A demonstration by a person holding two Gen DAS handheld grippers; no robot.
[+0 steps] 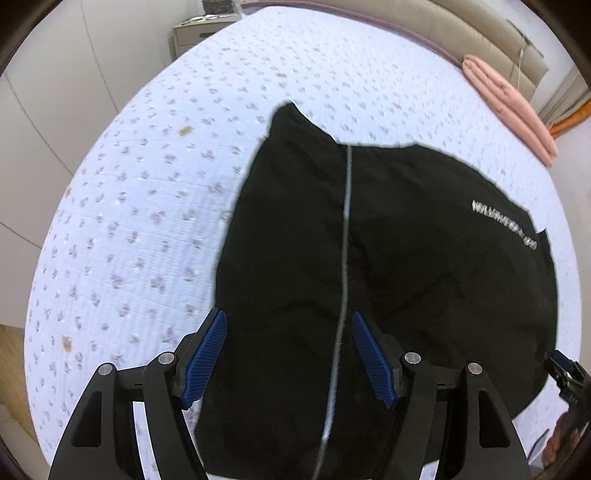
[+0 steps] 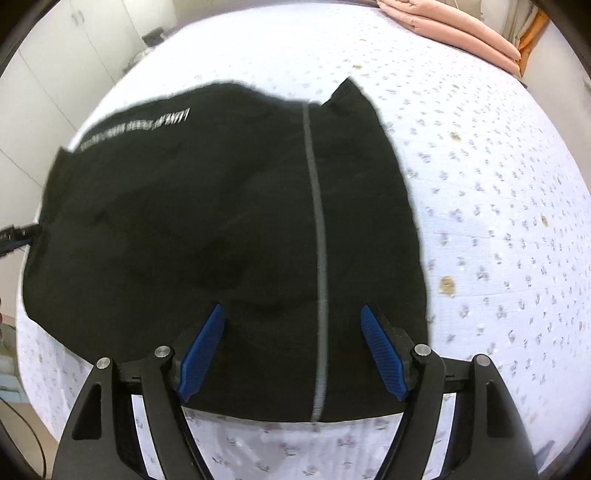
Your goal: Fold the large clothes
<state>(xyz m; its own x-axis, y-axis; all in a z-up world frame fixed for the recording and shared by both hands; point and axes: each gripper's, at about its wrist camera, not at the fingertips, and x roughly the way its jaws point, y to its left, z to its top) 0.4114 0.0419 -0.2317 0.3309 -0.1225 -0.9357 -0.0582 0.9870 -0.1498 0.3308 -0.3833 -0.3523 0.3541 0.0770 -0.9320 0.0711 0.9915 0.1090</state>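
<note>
Black garment (image 1: 388, 266) lies spread on the bed, partly folded, nearer the close edge of the mattress than the headboard. A thin grey stripe (image 1: 345, 236) runs lengthwise down it, and a line of white lettering (image 1: 504, 225) sits near one side (too blurred to read). In the right wrist view the same garment (image 2: 221, 229) fills the middle, stripe (image 2: 319, 258) running straight away from the camera, its near hem lying just short of the bed's edge.

Left gripper (image 1: 288, 350) hovers low over the near part of the garment, pointing forward along the stripe, jaws spread wide, blue pads (image 1: 207, 356) apart with only cloth showing between them; whether the tips touch the fabric, cannot tell. Right gripper (image 2: 291, 350) has the same pose over the near hem, jaws wide apart, nothing pinched, blue pads (image 2: 384, 356) straddling the stripe. Each gripper shows at the edge of the other's view, beside the garment's side edge.

Underneath is a white bedsheet (image 1: 140, 206) with small purple flower print and a few brown spots. A folded pink blanket (image 1: 509, 107) lies at the far side by the beige headboard (image 1: 480, 33). A nightstand (image 1: 195, 33) stands past the far corner, white wardrobe doors (image 1: 44, 92) beside it.
</note>
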